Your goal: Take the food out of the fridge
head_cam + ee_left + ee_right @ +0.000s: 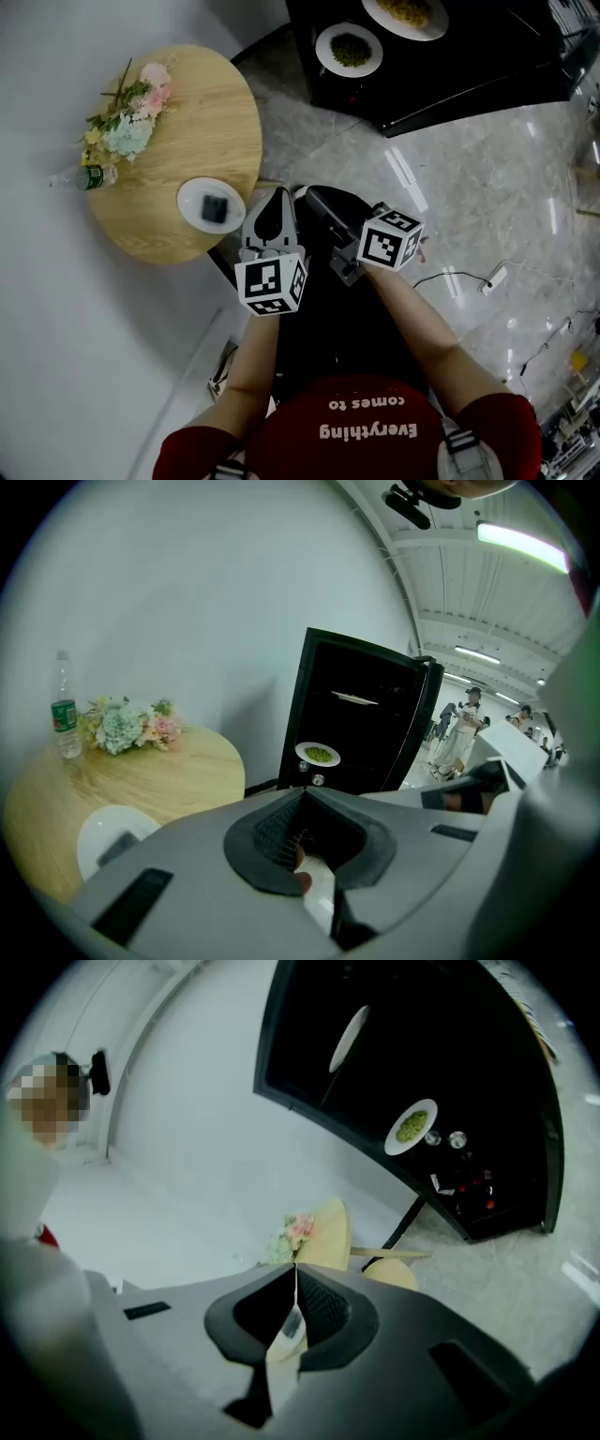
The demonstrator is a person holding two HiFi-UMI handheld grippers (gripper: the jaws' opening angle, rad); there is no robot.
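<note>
Head view: I'm seeing the green food plate [349,49] sitting inside the black fridge [487,56], w/ a yellow food plate [405,13] near it, both well apart from my L claw [302,791] and R claw [295,1266]. Each claw is pressing together, pinching nothing. A white plate [192,202] is sitting on the round tabletop [206,112] near the L claw.

The head view's top edge cuts off the plate of yellow food [434,28].

Bright, even indoor light. A long white ceiling strip lamp [520,544] glows high right of the left gripper [305,791]. The glossy grey stone floor [487,169] carries streaked glare. Both gripper views bulge, corners black.
</note>
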